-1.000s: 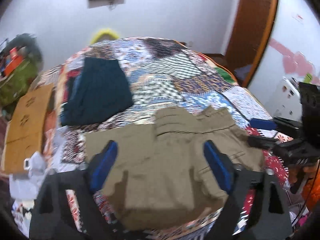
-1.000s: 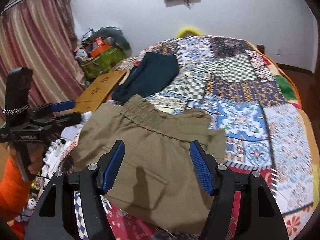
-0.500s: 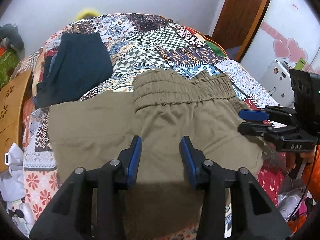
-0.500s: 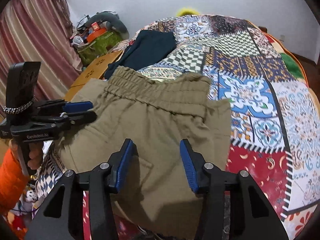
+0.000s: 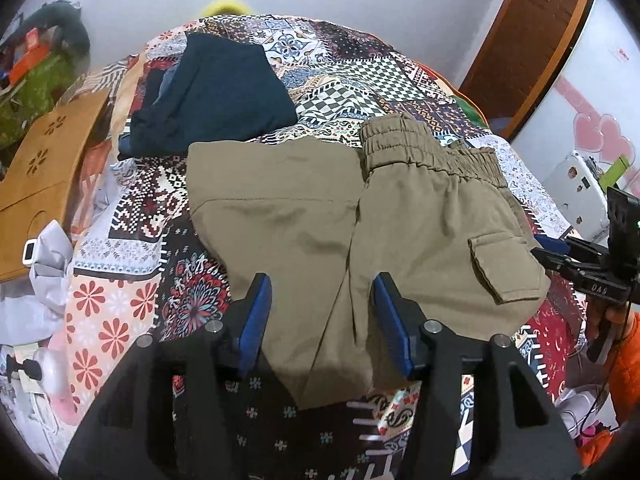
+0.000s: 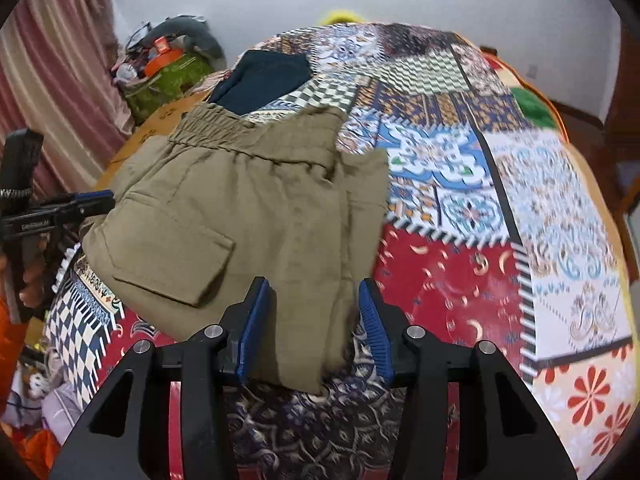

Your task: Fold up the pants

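Folded olive-khaki pants (image 5: 404, 224) lie on the patchwork bed quilt (image 5: 344, 76), elastic waistband away from me, a flap pocket on top. They also show in the right wrist view (image 6: 248, 216). My left gripper (image 5: 322, 320) is open, its blue pads either side of the pants' near edge, not gripping. My right gripper (image 6: 312, 322) is open too, hovering over the pants' near corner. The right gripper shows at the right edge of the left wrist view (image 5: 560, 250); the left gripper shows at the left edge of the right wrist view (image 6: 86, 202).
A folded dark navy garment (image 5: 216, 96) lies on the quilt beyond the pants, also in the right wrist view (image 6: 264, 76). A wooden board (image 5: 44, 164) and clutter sit left of the bed. A wooden door (image 5: 532, 40) stands at the right.
Both grippers have pulled back toward the near edge of the pants, and their jaws stand a little wider than half a second ago. The pants lie a bit farther away, with the pocket flap in view.
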`<state>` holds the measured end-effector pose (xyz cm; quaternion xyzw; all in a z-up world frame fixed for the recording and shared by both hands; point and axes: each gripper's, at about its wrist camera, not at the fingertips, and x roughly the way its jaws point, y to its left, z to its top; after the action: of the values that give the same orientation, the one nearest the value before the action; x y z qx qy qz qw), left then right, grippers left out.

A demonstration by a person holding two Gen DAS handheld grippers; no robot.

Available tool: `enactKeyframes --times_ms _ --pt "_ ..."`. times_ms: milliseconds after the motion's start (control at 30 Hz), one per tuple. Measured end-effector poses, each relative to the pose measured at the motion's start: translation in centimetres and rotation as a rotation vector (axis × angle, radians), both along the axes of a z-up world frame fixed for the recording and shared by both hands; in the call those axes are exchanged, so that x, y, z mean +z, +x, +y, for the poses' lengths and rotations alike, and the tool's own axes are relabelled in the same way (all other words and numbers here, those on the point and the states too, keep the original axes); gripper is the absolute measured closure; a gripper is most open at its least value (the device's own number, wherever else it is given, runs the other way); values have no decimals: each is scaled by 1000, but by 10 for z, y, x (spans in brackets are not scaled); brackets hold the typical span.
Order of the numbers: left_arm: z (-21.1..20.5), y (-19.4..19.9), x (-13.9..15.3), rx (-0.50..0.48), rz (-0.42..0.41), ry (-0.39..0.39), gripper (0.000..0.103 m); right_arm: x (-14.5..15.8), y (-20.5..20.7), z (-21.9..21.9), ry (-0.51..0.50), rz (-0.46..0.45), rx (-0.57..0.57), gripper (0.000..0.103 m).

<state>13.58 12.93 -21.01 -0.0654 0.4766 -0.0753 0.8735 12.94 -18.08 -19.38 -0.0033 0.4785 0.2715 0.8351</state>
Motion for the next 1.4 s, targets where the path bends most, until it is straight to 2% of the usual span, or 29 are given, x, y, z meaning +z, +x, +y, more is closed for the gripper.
enactKeyframes --times_ms 133,267,333,400,533,833,933,1033,1100,1167,1233,1267,1400 --pt "4 -6 2 31 4 49 45 0 0 -15 35 34 -43 58" --pt "26 -8 5 104 22 54 45 4 0 -19 35 39 -61 57" --pt "36 -5 6 141 31 50 45 6 2 -18 30 48 -73 53" --pt "45 2 6 163 41 7 45 8 6 -18 38 45 -89 51" --pt "48 18 4 164 60 -49 45 11 16 -16 62 49 -118 40" --pt "38 47 -22 133 151 -120 42 -4 42 -5 55 118 -105 36" --pt "40 51 -24 136 155 -154 41 -11 51 -5 95 153 -104 31" --pt "44 56 -27 134 160 -212 42 -19 61 -5 152 201 -99 31" --pt "44 57 -27 132 156 -228 46 -25 66 -5 193 232 -95 31" --pt "43 59 -26 129 151 -240 52 -27 68 -5 215 233 -94 32" --pt "41 61 -25 133 147 -240 55 -26 69 -4 233 234 -83 45" --pt "41 62 -25 135 144 -239 58 -26 70 -3 248 238 -83 47" --pt "35 66 -22 138 133 -228 75 -23 70 1 269 237 -79 66"
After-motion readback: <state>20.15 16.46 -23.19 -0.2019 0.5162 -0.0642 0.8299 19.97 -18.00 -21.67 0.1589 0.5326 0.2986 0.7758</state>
